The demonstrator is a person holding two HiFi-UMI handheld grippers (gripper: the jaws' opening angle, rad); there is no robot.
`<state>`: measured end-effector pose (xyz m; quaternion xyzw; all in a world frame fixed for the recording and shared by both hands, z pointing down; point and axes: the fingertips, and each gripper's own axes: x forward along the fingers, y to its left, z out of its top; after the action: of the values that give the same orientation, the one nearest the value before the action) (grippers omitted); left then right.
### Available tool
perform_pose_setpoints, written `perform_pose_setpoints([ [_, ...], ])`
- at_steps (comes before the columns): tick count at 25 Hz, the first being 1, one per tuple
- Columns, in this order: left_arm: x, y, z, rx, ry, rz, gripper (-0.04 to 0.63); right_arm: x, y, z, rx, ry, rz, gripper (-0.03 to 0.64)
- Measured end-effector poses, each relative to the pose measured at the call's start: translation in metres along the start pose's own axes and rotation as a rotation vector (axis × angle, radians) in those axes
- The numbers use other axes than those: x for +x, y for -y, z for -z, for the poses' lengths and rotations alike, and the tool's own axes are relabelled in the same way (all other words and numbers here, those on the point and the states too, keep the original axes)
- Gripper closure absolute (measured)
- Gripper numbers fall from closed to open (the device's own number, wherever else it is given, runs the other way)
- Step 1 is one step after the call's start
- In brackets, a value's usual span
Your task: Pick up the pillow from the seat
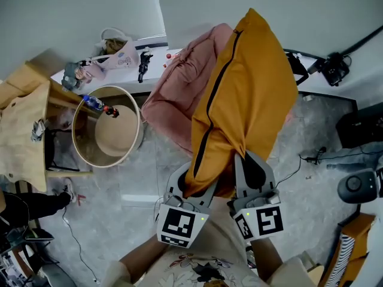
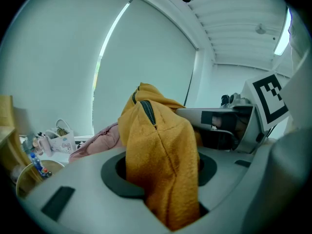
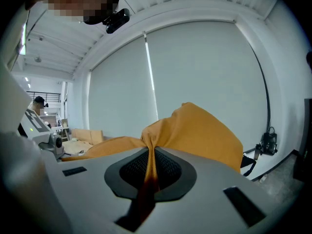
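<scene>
A mustard-yellow pillow [image 1: 245, 100] with a black zipper hangs in the air above the pink seat [image 1: 179, 82], held by its near edge. My left gripper [image 1: 194, 187] is shut on a thick fold of the pillow [image 2: 161, 160] beside the zipper. My right gripper [image 1: 242, 181] is shut on a thin pinch of the pillow's fabric [image 3: 204, 135], which runs down between the ribbed pads [image 3: 168, 172]. In the left gripper view the right gripper [image 2: 229, 128] shows just beyond the pillow. The two grippers sit side by side under the pillow's lower end.
A round wooden tub [image 1: 108, 127] stands left of the pink seat, with a wooden table [image 1: 24, 130] further left. A white sill [image 1: 128, 58] carries a bag and small items. Camera gear and cables [image 1: 332, 67] lie at the right on the grey floor [image 1: 143, 166].
</scene>
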<state>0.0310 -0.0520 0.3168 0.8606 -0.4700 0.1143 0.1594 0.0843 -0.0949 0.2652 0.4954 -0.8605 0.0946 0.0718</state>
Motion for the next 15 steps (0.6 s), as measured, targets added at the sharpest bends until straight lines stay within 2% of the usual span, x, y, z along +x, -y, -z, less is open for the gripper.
perform_pose_setpoints([
  [15, -0.076, 0.000, -0.039, 0.051, 0.137, -0.006, 0.402, -0.040, -0.064, -0.055, -0.071, 0.150, -0.009, 0.581],
])
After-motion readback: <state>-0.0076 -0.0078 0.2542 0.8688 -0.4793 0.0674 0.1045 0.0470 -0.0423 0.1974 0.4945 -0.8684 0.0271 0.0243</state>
